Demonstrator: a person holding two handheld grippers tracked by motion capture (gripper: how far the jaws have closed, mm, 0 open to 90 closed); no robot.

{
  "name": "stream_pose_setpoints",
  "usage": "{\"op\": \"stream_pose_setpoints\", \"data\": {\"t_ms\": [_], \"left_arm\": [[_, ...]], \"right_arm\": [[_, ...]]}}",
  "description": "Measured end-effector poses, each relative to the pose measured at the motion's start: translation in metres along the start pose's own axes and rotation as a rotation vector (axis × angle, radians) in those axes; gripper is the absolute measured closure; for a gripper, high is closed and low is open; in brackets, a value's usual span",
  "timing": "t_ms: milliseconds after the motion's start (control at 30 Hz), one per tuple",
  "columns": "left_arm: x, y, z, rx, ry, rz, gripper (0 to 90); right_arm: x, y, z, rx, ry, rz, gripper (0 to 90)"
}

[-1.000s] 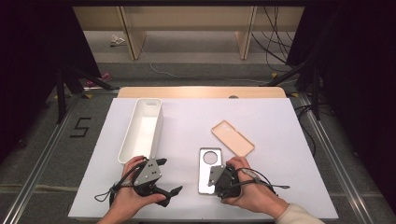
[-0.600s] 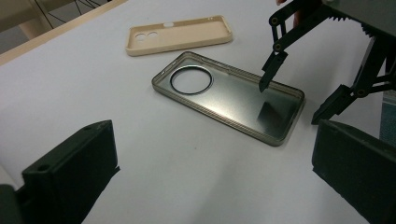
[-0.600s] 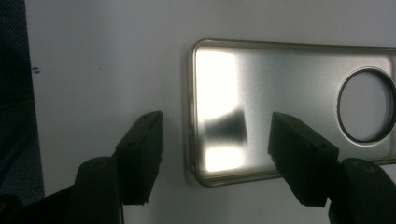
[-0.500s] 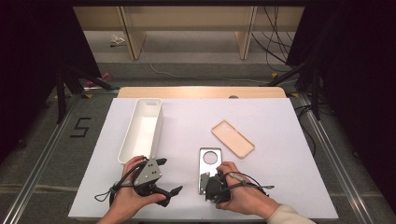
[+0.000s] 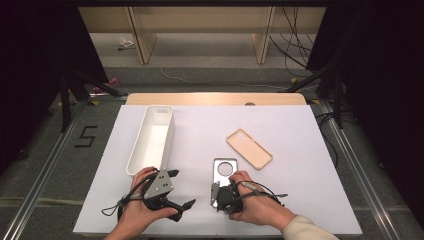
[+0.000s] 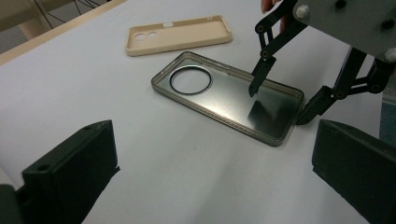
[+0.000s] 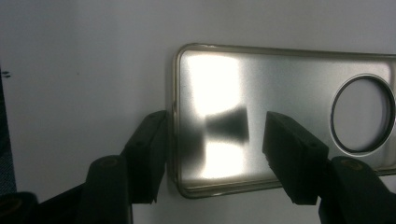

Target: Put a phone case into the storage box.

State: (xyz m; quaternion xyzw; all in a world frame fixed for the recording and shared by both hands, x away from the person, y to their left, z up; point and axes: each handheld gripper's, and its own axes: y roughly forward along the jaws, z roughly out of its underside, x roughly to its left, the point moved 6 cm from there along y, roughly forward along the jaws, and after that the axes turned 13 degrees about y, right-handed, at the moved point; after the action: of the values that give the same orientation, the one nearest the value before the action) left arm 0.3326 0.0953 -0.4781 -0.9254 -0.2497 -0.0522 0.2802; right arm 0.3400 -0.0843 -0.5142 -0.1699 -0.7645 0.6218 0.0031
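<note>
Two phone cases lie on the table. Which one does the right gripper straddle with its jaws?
The grey shiny case with one large round camera hole. The right gripper has one jaw outside its short end wall and one inside. The beige case lies apart, farther away.

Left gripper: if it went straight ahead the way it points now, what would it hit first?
Likely the grey phone case, lying flat ahead between the open left gripper's jaws. The right gripper straddles that case's near end; depth is hard to judge.

The white table [image 5: 210, 130] is bright under light from above; the room around it is dark; strong glare shines off the clear phone case [image 7: 280, 107]; the near black jaws look blurry.
</note>
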Motion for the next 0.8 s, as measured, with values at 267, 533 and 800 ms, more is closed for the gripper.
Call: {"op": "stream_pose_setpoints", "data": {"t_ms": [267, 533, 800], "left_arm": [[0.0, 0.0, 0.0002, 0.0, -0.001, 0.001, 0.0], [-0.0002, -0.0002, 0.0001, 0.0, -0.001, 0.002, 0.0], [-0.0002, 0.0, 0.0002, 0.0, 0.0, 0.003, 0.0]], "right_arm": [[0.003, -0.0007, -0.0023, 0.026, -0.034, -0.064, 62.1], [0.0073, -0.0016, -0.0026, 0.063, -0.06, -0.102, 76.3], [0.0093, -0.0007, -0.0024, 0.077, -0.063, -0.121, 82.7]]}}
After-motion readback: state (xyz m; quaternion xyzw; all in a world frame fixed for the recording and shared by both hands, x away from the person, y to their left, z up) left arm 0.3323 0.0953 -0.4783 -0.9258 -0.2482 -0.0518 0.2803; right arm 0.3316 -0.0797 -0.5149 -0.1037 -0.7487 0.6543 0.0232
